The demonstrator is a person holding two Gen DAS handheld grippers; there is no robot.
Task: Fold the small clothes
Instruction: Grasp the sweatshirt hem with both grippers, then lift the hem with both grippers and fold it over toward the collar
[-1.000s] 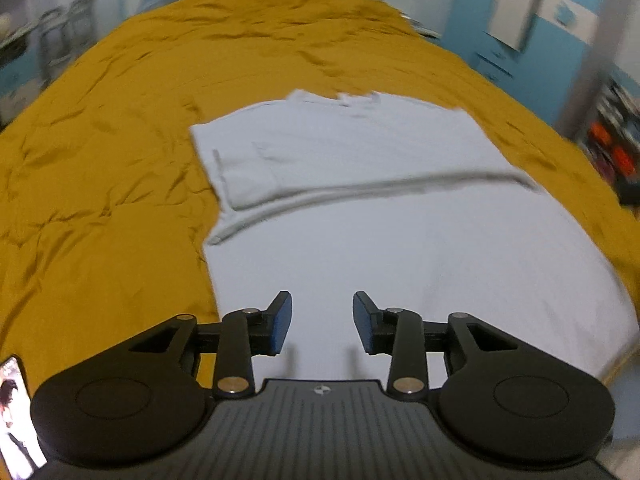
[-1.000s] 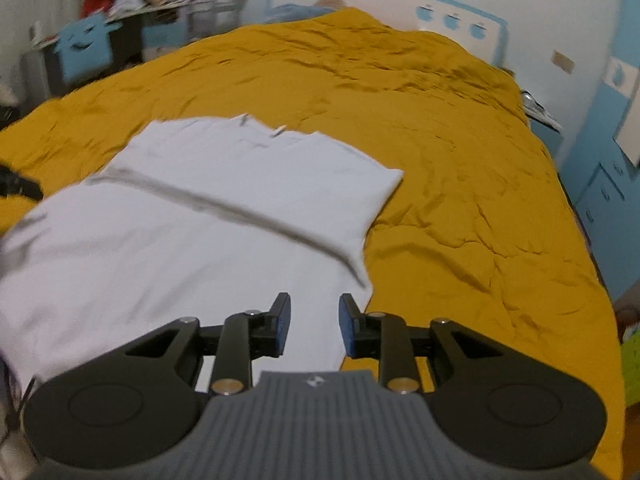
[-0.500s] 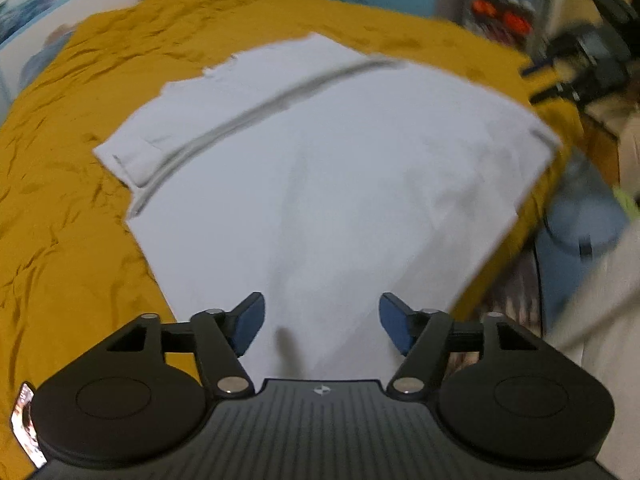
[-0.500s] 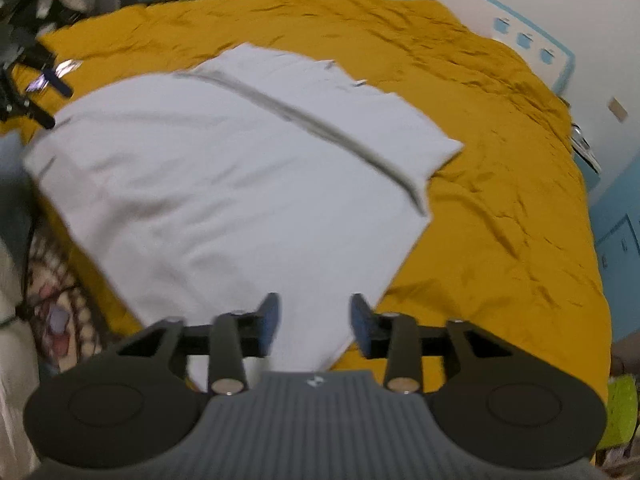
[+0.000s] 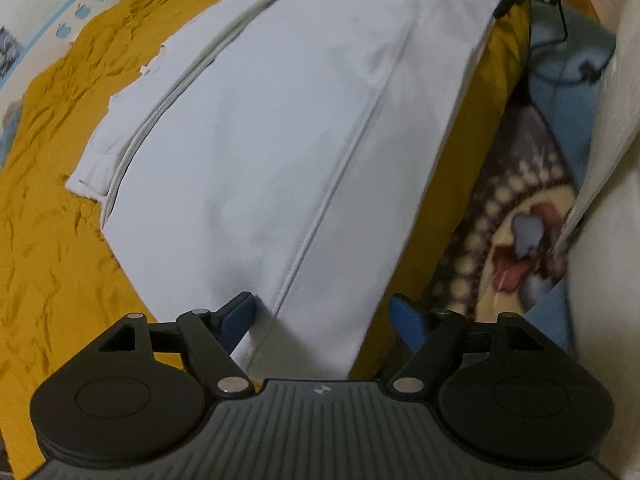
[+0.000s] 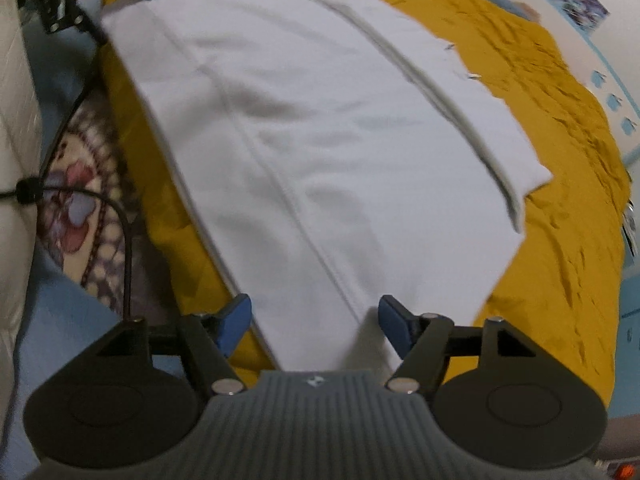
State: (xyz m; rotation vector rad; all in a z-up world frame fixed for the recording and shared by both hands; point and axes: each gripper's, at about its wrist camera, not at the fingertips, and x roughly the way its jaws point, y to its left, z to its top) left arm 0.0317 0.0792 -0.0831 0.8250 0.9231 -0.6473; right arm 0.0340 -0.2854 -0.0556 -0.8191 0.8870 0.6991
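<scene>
Shirt [image 5: 260, 152] lies flat on the yellow bed [image 5: 48, 208], its hem at the near edge. To fold cleanly, each gripper should bite one hem corner squarely. Left gripper [image 5: 322, 316] and right gripper [image 6: 314, 320] are opening wide, straddling the hem, pads not pressing it.

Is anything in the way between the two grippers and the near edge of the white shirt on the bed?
Nothing visible. The left gripper and the right gripper each hang over the near corners of the shirt with fingers opening, only bare cloth between them. The cable lies off the bed's side.
</scene>
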